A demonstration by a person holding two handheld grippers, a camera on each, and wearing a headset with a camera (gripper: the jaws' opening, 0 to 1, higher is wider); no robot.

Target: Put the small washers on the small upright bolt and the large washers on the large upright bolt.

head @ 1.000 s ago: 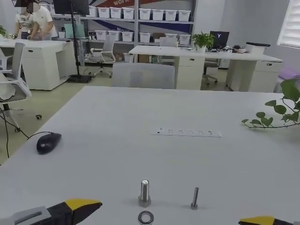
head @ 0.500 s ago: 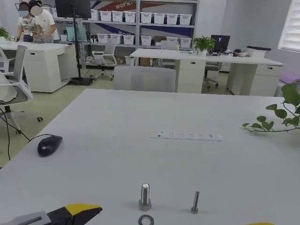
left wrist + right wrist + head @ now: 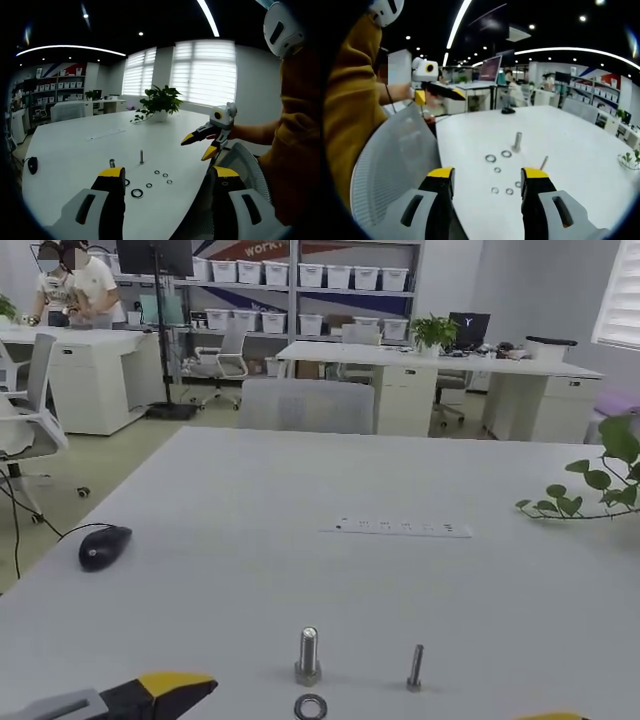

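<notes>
Dropped the right gripper to a yellow sliver at the bottom edge of the head view since a second ago; kept the left gripper low at left; moved neither bolts nor washers. Cannot tell finger spread from up here. Sees the large bolt and small bolt upright side by side, shanks bare, with one of the large washers flat just in front of the large bolt.

Turning to the left gripper view: holds own fingers spread wide, nothing between. Finds both large washers just beside the left fingertip, in front of the large bolt, and four small washers scattered rightward, in front of the small bolt. Catches the right gripper off to the right, jaws parted and empty.

Turning to the right gripper view: holds own fingers apart too, empty. Finds the small washers nearest the tips, the large pair beyond, both bolts behind. Judges the right gripper better placed for the small washers; needs a descent onto flat rings.
</notes>
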